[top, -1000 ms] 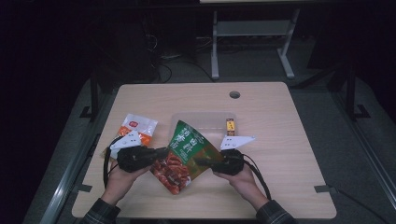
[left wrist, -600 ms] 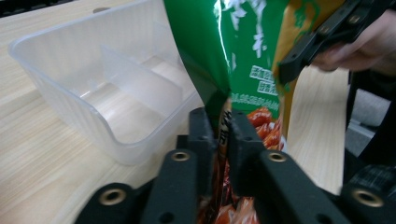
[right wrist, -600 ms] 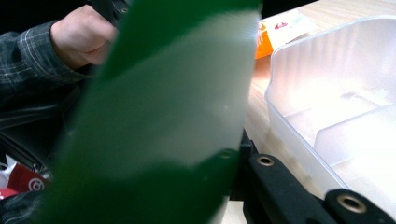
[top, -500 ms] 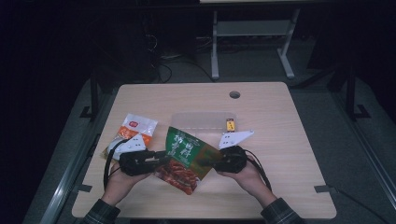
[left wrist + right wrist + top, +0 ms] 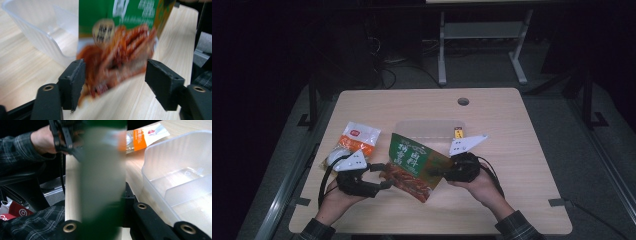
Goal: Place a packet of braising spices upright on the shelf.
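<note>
One clear plastic tray (image 5: 430,129) sits mid-table, thin ribbed walls, translucent, with a divider inside making two compartments as the right gripper view shows it; nothing visible in the compartments shown. A small yellow packet (image 5: 458,133) lies at its far right corner; cannot tell whether inside or just beside.

Two snack bags. One green glossy foil bag (image 5: 414,164), printed with reddish-brown strips on its lower half, held tilted just above the table (image 5: 512,125), between the two grippers and overlapping the tray's near edge in the high view. One orange-and-clear plastic bag (image 5: 357,138) lies flat to the left, apart from the tray.

Right gripper (image 5: 443,170) is clamped on the green bag's right edge; in the right gripper view the bag blurs up between the black jaws. Left gripper (image 5: 115,82) is spread wide, jaws either side of the bag's lower end; cannot tell whether the near jaw touches it, far jaw stands apart. In the high view it sits at the bag's lower left corner.

Table is light wood grain, rectangular, rounded corners, one round cable hole (image 5: 463,101) near the far edge.
</note>
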Demonstrator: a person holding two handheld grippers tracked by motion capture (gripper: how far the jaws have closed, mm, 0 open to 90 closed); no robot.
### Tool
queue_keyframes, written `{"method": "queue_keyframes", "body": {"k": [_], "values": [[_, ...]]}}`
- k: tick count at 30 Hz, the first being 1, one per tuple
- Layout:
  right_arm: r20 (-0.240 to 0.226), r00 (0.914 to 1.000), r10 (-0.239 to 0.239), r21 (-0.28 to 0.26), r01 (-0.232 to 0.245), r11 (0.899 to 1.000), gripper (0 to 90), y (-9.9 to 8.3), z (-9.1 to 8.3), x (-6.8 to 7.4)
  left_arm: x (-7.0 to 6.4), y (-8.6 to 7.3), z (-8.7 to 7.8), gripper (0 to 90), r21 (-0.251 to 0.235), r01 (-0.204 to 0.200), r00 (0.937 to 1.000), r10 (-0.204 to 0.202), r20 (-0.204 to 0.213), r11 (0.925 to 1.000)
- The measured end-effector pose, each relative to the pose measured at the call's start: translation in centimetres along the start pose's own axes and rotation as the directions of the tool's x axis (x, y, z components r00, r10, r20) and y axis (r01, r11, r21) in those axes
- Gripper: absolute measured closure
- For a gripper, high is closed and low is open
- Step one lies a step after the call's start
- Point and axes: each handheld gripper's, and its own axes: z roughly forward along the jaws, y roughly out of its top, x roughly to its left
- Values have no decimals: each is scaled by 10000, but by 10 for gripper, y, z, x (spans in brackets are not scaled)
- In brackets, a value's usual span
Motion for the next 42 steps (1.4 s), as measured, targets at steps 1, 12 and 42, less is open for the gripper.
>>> {"method": "queue_keyframes", "body": {"k": [1,12,42], "values": [[-10,10000,5,-39,-5,10000,896,2,-1,0,-1,-1,1,296,43,6,10000,-6,5,10000],[320,9995,-27,-342,38,9994,896,20,-20,-3,1,-9,9,205,366,63,10000,-62,-29,9993],[3397,9298,1416,-1783,-841,9804,897,52,-69,-51,-5,-15,27,176,963,-196,9998,188,91,9952]]}}
